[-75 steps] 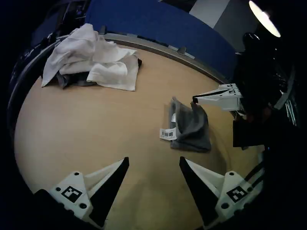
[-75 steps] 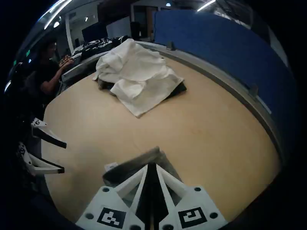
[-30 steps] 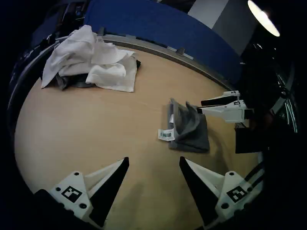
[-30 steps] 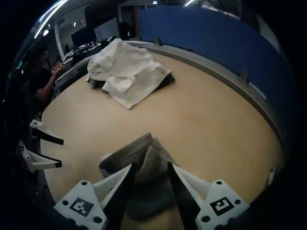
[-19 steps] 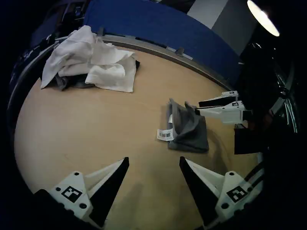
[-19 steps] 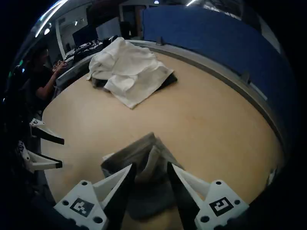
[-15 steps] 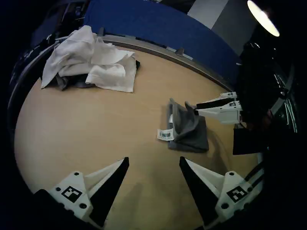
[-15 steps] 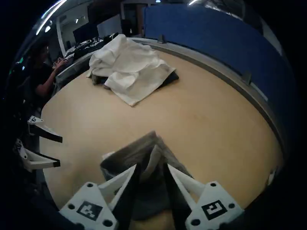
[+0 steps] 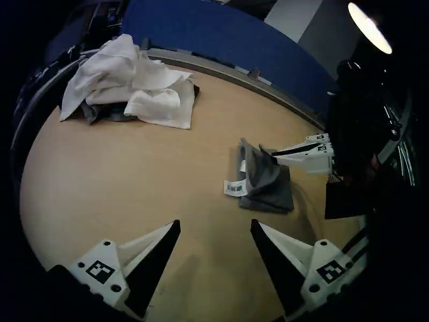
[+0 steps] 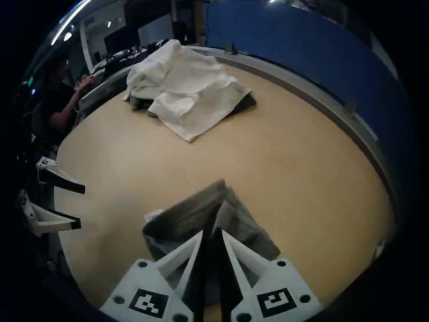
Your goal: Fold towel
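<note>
brightness: dim room; the wooden table (image 9: 134, 161) is the best-lit area, in a warm tone.
light source: an oval ceiling lamp (image 9: 370, 27) glares in the left gripper view; strip lights (image 10: 69, 21) streak in the right gripper view.
shadows: soft and faint beside the grey towel (image 9: 265, 177).
distortion: strong fisheye bending, with dark edges.
focus: the background is murky.

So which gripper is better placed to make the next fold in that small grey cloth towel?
Likely the right. The right gripper is closed on a raised fold of the small grey cloth towel; the left gripper hangs open, apart from it.
</note>
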The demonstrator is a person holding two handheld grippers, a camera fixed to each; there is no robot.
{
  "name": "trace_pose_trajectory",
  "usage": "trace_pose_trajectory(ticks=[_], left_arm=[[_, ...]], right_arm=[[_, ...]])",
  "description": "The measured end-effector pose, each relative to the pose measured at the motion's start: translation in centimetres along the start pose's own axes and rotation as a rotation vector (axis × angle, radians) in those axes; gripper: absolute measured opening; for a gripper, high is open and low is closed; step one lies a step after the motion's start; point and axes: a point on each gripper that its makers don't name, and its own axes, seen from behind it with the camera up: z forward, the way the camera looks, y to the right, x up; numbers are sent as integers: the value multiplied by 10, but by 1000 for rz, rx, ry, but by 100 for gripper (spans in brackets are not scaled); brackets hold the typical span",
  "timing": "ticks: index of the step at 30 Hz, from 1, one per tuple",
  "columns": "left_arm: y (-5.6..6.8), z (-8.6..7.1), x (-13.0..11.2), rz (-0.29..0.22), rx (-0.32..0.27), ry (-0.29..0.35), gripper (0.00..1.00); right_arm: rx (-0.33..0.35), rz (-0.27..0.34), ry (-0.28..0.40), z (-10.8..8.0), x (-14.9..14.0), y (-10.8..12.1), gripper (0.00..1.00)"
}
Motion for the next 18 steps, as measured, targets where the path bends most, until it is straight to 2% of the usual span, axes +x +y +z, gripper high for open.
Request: trace_pose_trajectory(ticks=[9,18], left_arm=[[-4,-1,1,-5,4,2,98],[-6,-1,3,-9,8,5,98]], right_arm=[[-12,-6,24,3,13,-2,5],[-8,9,51,17,35,-6,5]])
